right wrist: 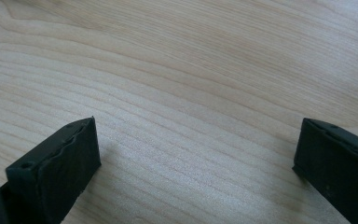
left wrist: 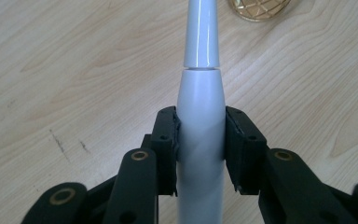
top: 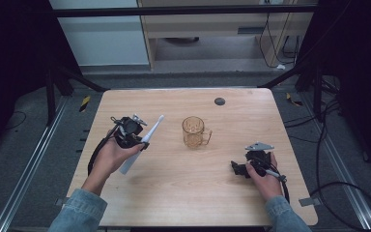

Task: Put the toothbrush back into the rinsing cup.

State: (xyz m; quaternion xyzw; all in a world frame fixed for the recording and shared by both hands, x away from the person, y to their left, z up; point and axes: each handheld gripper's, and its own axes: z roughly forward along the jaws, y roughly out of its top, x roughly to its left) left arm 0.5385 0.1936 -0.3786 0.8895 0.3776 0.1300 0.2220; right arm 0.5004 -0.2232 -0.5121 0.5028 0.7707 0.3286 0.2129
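The electric toothbrush [left wrist: 200,135] is glossy white: a plump, tapering handle, then a thin seam, then a slimmer neck running on toward the amber glass mug [top: 193,132]. It hangs slantwise over the table's [top: 183,203] left half, closer to the left edge than to the middle. The left gripper [left wrist: 200,147] has both pads pressed against the handle's sides. The right gripper [right wrist: 193,154] rests near the right edge, jaws spread wide over bare wood, holding nothing.
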